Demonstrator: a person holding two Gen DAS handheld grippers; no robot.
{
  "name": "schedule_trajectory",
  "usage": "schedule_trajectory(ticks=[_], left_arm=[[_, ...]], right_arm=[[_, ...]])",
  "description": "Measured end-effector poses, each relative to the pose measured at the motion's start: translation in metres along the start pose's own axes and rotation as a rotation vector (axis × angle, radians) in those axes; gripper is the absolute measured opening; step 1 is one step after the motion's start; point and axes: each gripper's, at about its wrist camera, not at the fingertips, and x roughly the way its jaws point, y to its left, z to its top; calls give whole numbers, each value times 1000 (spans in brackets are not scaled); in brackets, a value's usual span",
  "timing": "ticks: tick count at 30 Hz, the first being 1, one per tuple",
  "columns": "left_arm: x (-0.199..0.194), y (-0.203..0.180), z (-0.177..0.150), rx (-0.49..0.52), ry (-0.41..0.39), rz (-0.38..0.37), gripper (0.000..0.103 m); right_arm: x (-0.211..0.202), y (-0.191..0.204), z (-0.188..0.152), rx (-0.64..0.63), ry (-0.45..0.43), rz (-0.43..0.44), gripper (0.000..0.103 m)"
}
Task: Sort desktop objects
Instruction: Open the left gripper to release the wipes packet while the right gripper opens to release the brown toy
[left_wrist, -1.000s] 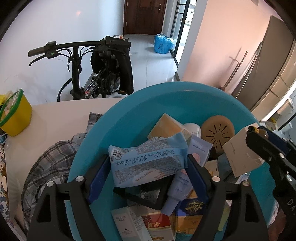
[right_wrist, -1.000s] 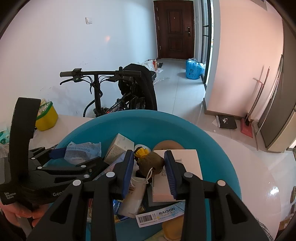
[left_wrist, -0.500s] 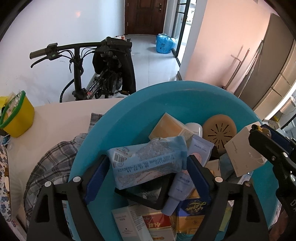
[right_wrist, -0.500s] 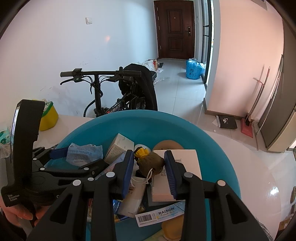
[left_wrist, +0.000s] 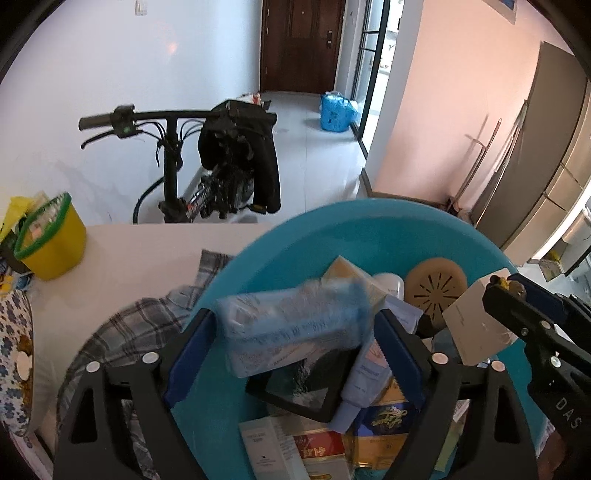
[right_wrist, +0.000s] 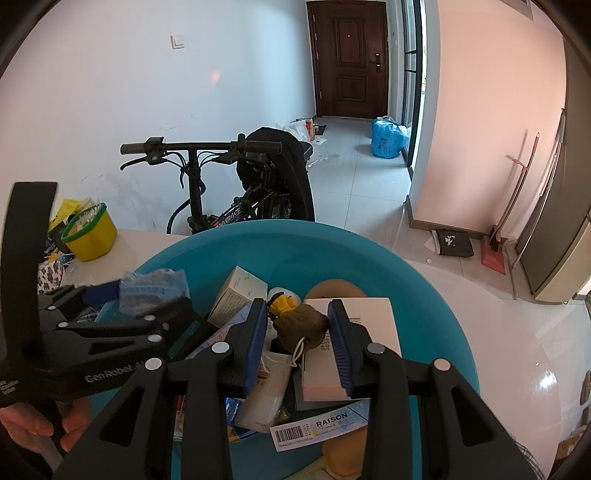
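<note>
Left gripper (left_wrist: 295, 332): fingers opening, releasing the blurred blue packet (left_wrist: 291, 325) over the basin (left_wrist: 369, 229), likely dropping it in.
Right gripper (right_wrist: 298, 343): clenched on the brown pouch (right_wrist: 301, 326), frame centre, probably lifting it out for sorting.

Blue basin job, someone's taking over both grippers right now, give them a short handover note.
Left gripper: jaws opening around the blue wipes pack, which is blurred, so likely dropping into the blue basin.
Right gripper: shut on the small olive drawstring pouch, above the basin.
Done: boxes, tubes and a round tan disc already lie in the basin.
Left: release the pouch; the plaid cloth and yellow tub sit on the white table.
</note>
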Motion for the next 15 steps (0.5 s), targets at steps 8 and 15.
schedule_trajectory(ticks=[8,15], left_arm=[[-5,3,3,-25,-12,-41,90],[-19,10,5,-38,-62,-21,90]], right_arm=[[0,0,0,0,1,-1,33],[1,2,-1,-11,8,6,33]])
